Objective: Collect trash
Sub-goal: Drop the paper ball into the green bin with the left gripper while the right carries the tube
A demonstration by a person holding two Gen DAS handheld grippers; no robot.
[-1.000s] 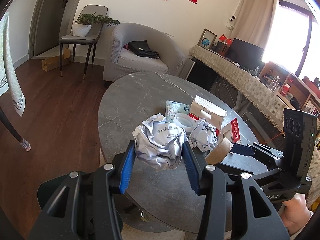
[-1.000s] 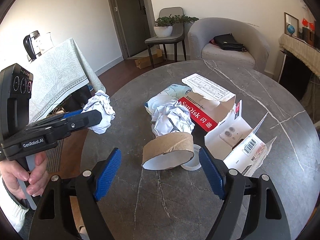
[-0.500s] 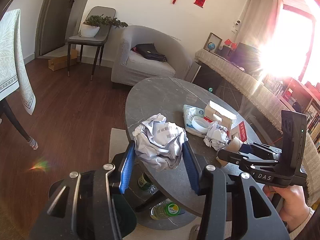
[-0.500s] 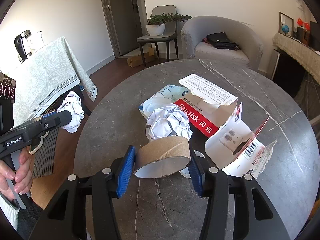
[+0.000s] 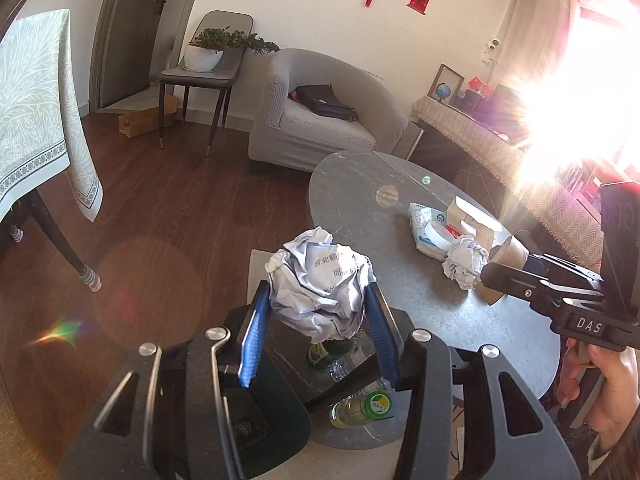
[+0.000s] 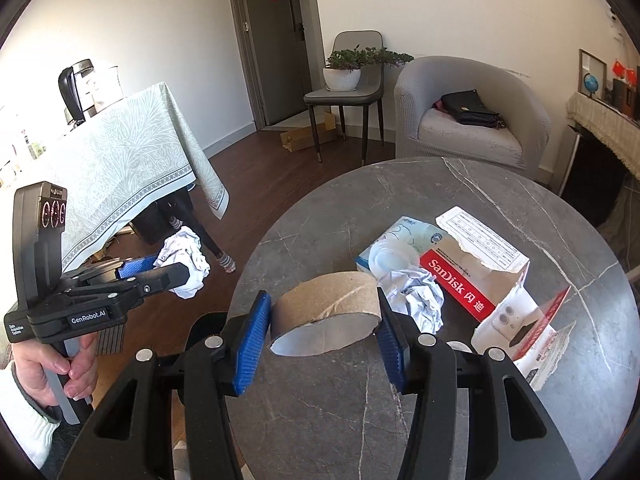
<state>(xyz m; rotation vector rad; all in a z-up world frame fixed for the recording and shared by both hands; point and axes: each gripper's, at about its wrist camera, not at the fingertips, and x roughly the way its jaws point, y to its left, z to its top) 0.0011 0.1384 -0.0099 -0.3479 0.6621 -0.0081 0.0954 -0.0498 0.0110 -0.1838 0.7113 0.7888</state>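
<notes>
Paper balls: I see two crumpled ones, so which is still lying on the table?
The smaller paper ball, resting on the table beside the red box. The bigger paper ball is clamped in the left gripper, off the table's edge.

Your left wrist camera looks down along its fingers from beside the round table (image 5: 400, 184), off its edge, facing the armchair (image 5: 320, 120). Your right wrist camera sits close above the table (image 6: 440, 208), facing the door (image 6: 276, 40). Both share tabletop, armchair and potted plant (image 5: 208, 46).
</notes>
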